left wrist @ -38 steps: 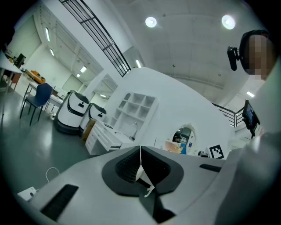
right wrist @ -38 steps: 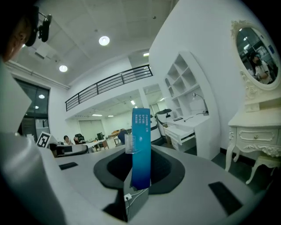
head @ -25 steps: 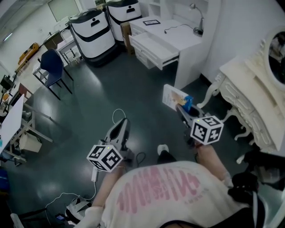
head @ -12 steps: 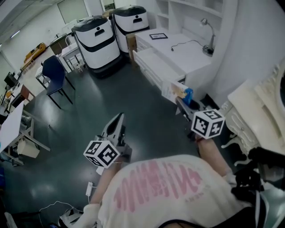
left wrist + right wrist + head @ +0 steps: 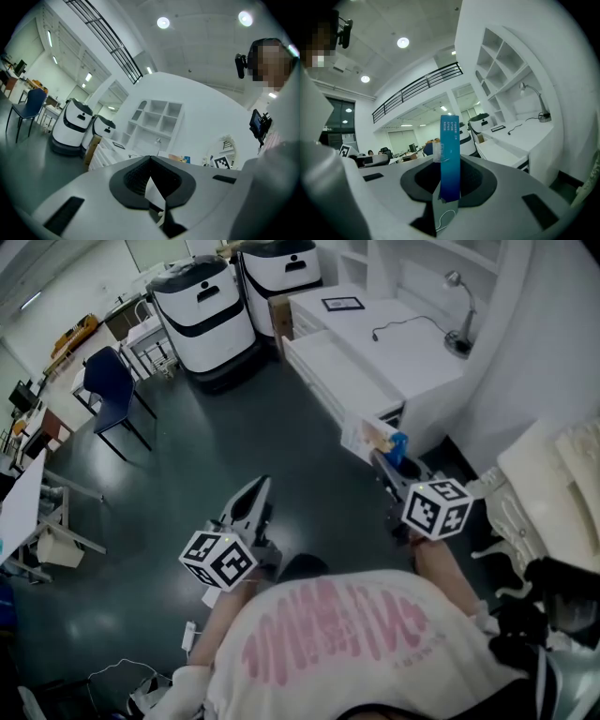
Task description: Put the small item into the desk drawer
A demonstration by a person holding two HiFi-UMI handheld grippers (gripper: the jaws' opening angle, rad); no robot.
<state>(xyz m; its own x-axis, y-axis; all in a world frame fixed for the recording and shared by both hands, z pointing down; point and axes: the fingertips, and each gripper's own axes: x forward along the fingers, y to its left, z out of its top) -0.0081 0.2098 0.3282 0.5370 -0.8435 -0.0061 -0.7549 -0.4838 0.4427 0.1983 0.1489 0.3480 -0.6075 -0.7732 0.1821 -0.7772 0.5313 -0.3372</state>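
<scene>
The small item is a flat box [image 5: 368, 439] printed white, blue and orange. My right gripper [image 5: 382, 461] is shut on it and holds it out toward the white desk [image 5: 412, 341]. In the right gripper view the box [image 5: 450, 159] stands on edge between the jaws of the right gripper [image 5: 449, 185]. The desk drawer [image 5: 339, 377] stands pulled open just beyond the box; the right gripper view shows the drawer [image 5: 502, 152] ahead to the right. My left gripper [image 5: 259, 495] hangs over the dark floor, shut, with nothing in it.
Two white and black machines [image 5: 199, 307] stand left of the desk. A lamp [image 5: 457, 285], a cable and a small frame [image 5: 342, 304] are on the desktop. A blue chair [image 5: 111, 381] stands at the left, an ornate white table [image 5: 553, 474] at the right.
Both grippers have moved across the floor toward the desk, so the open drawer now lies closer to the box. The right gripper still holds the box.
</scene>
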